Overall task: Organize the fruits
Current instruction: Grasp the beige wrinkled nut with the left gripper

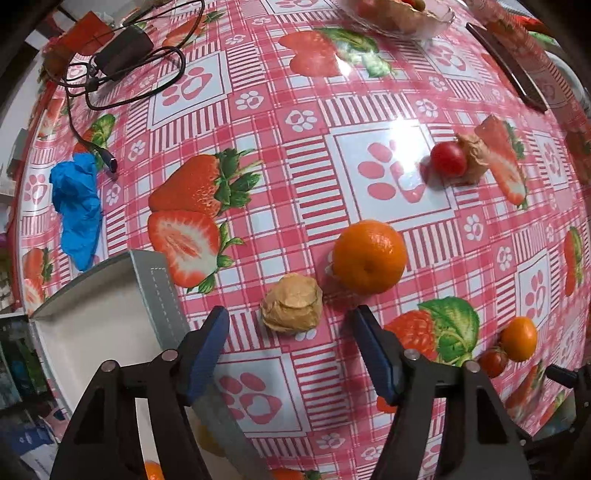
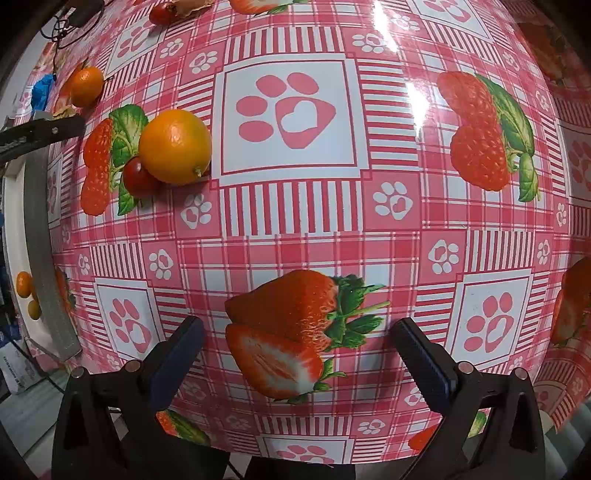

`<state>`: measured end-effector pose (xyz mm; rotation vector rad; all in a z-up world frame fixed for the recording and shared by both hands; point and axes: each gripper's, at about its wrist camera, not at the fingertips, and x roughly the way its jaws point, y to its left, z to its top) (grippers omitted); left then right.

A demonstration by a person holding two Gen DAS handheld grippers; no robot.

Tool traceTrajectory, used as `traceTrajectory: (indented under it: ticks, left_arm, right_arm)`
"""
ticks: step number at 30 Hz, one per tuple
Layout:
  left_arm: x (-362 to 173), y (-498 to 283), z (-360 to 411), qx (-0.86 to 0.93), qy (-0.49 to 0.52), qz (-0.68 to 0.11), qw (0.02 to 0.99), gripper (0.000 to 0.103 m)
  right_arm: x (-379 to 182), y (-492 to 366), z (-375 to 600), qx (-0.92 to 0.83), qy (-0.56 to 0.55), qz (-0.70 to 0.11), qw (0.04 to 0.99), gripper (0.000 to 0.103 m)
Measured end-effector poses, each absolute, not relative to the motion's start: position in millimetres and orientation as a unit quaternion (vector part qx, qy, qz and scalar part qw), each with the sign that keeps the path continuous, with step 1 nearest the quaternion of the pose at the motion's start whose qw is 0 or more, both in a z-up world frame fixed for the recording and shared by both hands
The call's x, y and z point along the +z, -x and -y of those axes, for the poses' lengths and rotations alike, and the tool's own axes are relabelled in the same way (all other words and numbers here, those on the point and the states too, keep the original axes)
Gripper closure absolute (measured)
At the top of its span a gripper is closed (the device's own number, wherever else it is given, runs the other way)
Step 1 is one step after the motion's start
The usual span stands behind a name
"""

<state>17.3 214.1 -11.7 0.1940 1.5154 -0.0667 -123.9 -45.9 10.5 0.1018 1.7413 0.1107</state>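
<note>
My left gripper (image 1: 290, 326) points down at the table, open, with a papery-husked berry (image 1: 291, 308) lying just ahead between its blue fingertips; the pads do not touch it. A mandarin (image 1: 369, 256) lies right behind the berry. Farther off sit a cherry tomato (image 1: 448, 158) against another husk (image 1: 474, 155), and a small orange (image 1: 519, 339) touching a second tomato (image 1: 493, 362). My right gripper (image 2: 299, 330) hangs open over a printed strawberry, holding nothing. The small orange (image 2: 175, 146) and its tomato (image 2: 138, 177) lie to its upper left.
A white tray (image 1: 92, 332) stands at the table's left edge, its rim (image 2: 48, 258) enclosing small orange fruits (image 2: 24, 284). A blue glove (image 1: 77, 206), a charger with cables (image 1: 125, 48), a glass bowl (image 1: 399, 18) and a dark flat object (image 1: 506, 66) lie farther back.
</note>
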Motion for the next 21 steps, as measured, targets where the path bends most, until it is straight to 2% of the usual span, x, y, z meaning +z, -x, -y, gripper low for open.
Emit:
traceTrajectory:
  ticks: [3, 5, 6, 10, 21]
  left_arm:
    - [-12.3, -21.0, -214.9, -0.031, -0.084, -0.681, 0.726, 0.035]
    - [-11.5, -22.5, -212.2, -0.037, -0.082, -0.679, 0.729, 0.042]
    - [-11.1, -22.7, -210.6, -0.043, -0.079, -0.678, 0.729, 0.051]
    - [-9.3, -23.6, -192.2, -0.054, -0.093, -0.676, 0.729, 0.072]
    - [-10.8, 30.2, -168.2, -0.073, -0.064, -0.697, 0.710, 0.072]
  right_arm:
    - [6.5, 118.6, 33.9, 0.050, -0.042, -0.764, 0.642, 0.000]
    - [3.4, 120.1, 27.5, 0.050, -0.036, -0.764, 0.642, 0.000]
    - [2.5, 121.5, 24.4, 0.050, -0.032, -0.764, 0.642, 0.000]
    - [2.2, 123.3, 20.4, 0.048, -0.019, -0.764, 0.643, 0.000]
    - [-1.9, 129.9, 4.3, 0.034, 0.004, -0.765, 0.644, 0.000]
